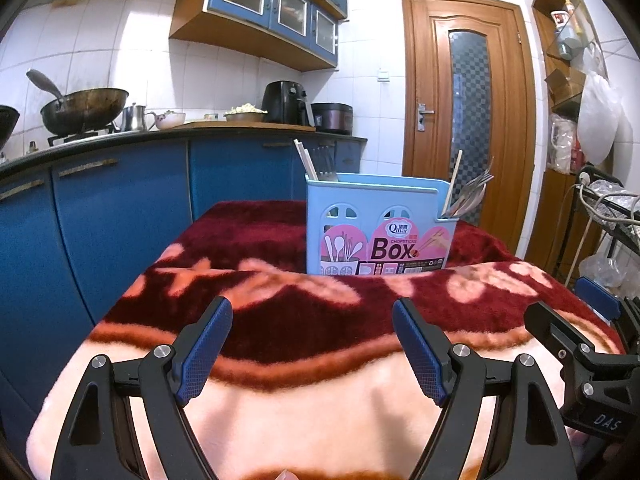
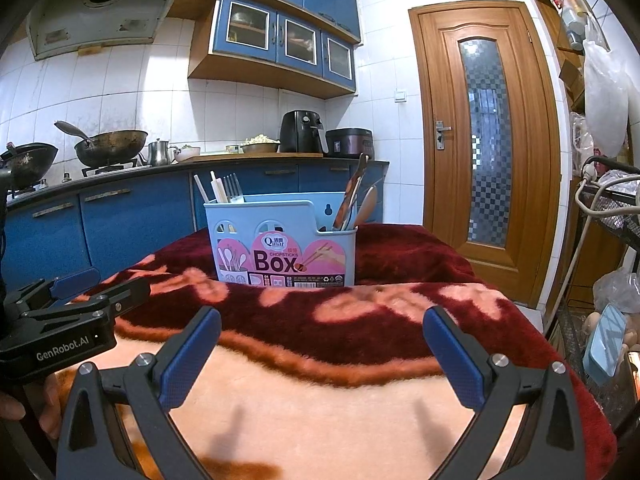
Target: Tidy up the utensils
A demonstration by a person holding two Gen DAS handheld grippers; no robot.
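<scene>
Utensils stand sorted in a pale blue chopsticks box (image 1: 380, 232) at the far side of the worktop (image 1: 304, 400), which is draped in a red and peach blanket. I hold a gripper in each hand, both near the front edge and well apart from the box.

My left gripper (image 1: 312, 344) has its jaws spread wide, the blue pads facing each other with only blanket showing between them. They grip nothing and touch nothing. My right gripper (image 2: 322, 354) is the same: jaws wide apart, empty, above the peach part of the blanket. From each camera I see the other gripper at the edge of the view, beside me.

The box has a pink label reading "Box" and is split into compartments. In the left one stand pale chopsticks (image 2: 218, 192) and a fork (image 2: 233, 189), tines up, leaning slightly. In the lower compartment at the right end I see, from the right camera, a wooden spoon (image 2: 368, 206) and a darker wooden-handled tool (image 2: 352, 196) tilted against the wall. From the left camera the same end shows a single chopstick (image 1: 455, 182) and a cluster of metal forks and spoons (image 1: 472, 196) leaning outward to the right.
</scene>
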